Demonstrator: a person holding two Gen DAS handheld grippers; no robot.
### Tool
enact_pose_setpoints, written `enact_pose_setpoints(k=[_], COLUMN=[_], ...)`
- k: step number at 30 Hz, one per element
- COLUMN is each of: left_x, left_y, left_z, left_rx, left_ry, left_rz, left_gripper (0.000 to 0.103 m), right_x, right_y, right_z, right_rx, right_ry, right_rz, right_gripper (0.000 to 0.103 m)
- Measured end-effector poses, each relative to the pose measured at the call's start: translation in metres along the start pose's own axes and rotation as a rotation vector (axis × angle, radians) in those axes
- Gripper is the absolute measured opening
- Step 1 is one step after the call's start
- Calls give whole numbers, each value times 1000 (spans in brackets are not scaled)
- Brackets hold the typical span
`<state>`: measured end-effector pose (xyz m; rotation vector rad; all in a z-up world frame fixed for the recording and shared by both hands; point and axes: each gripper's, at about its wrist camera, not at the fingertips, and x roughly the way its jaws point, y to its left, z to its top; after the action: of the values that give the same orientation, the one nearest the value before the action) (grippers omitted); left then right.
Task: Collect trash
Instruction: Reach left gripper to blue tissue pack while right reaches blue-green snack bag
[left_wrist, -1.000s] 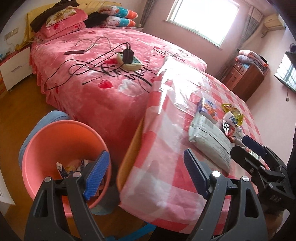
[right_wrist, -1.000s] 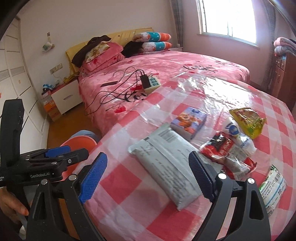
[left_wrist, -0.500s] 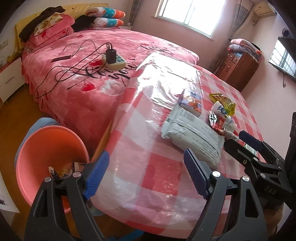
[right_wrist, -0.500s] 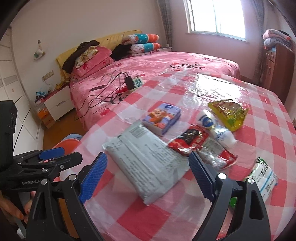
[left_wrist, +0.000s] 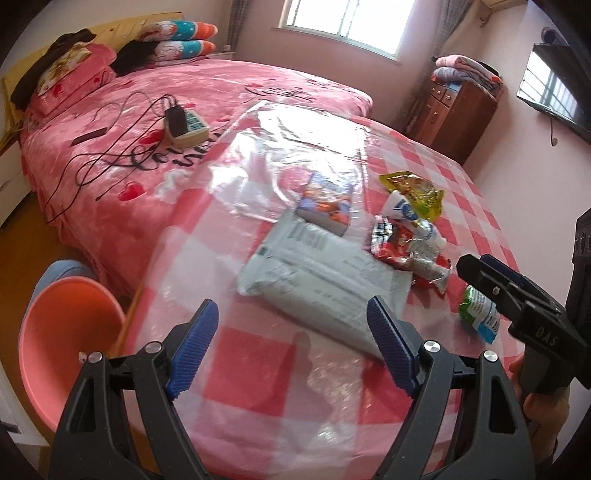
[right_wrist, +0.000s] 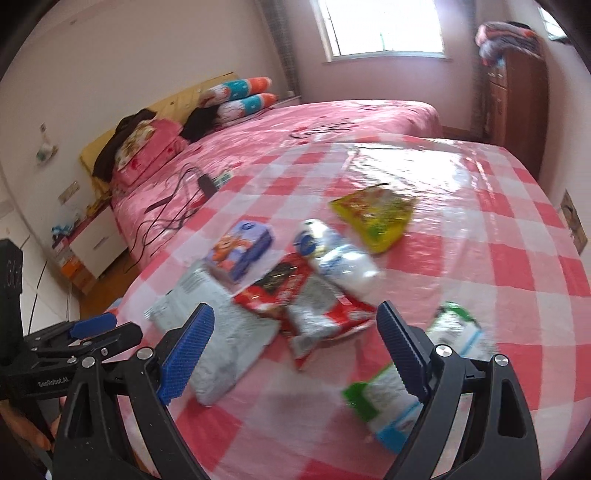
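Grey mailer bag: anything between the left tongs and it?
Nothing visible. The left tongs hang open over bare checkered tablecloth, and the grey mailer bag lies just ahead of the tips, its near edge uncovered. The other wrappers lie beyond it.

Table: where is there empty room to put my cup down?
The table is bare right of the yellow bag, and along the near edge before the grey parcel. It is crowded around the red wrapper and bottle.
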<state>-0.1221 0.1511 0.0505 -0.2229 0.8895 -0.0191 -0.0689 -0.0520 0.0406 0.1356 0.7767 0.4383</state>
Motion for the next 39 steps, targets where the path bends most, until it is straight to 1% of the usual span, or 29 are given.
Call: enact_pose_setpoints(k=[3, 7, 10, 12, 15, 18, 22, 25, 29, 34, 37, 39], left_x=[6, 21, 34, 46, 64, 81, 99, 111, 117, 124, 126, 126], left_y=[-11, -23, -30, -34, -39, -39, -40, -40, -38, -42, -46, -49], left_z=[8, 28, 45, 53, 62, 71, 78, 81, 84, 85, 85, 85], left_rx=[28, 62, 82, 105, 149, 160, 183, 179, 146, 148, 158, 159], left_ry=[-4, 5, 6, 24, 51, 74, 101, 121, 136, 143, 137, 135], left_rz=[0, -3, -10, -9, 13, 21, 31, 48, 29, 24, 27, 19], left_gripper=[83, 83, 83, 83, 83, 83, 83, 83, 83, 83, 83, 80], right_x=[-3, -6, -10, -13, -18, -22, -25, -22, -20, -19, -13, -10], right_y=[-22, -53, -72, -84, -94, -96, -103, -105, -101, -98, -100, -96], right_z=[2, 3, 0, -4, -8, -12, -17, -21, -22, -23, -27, -28], right_rx=[48, 128, 201, 252, 275, 275, 310, 316, 296, 292, 312, 290], right_ry=[1, 12, 20, 25, 29, 35, 40, 55, 51, 42, 62, 64], right_rz=[-18, -36, -20, -7, -5, -32, -50, -63, -85, -113, -130, -144], right_gripper=[89, 89, 89, 89, 89, 89, 89, 89, 89, 89, 89, 90])
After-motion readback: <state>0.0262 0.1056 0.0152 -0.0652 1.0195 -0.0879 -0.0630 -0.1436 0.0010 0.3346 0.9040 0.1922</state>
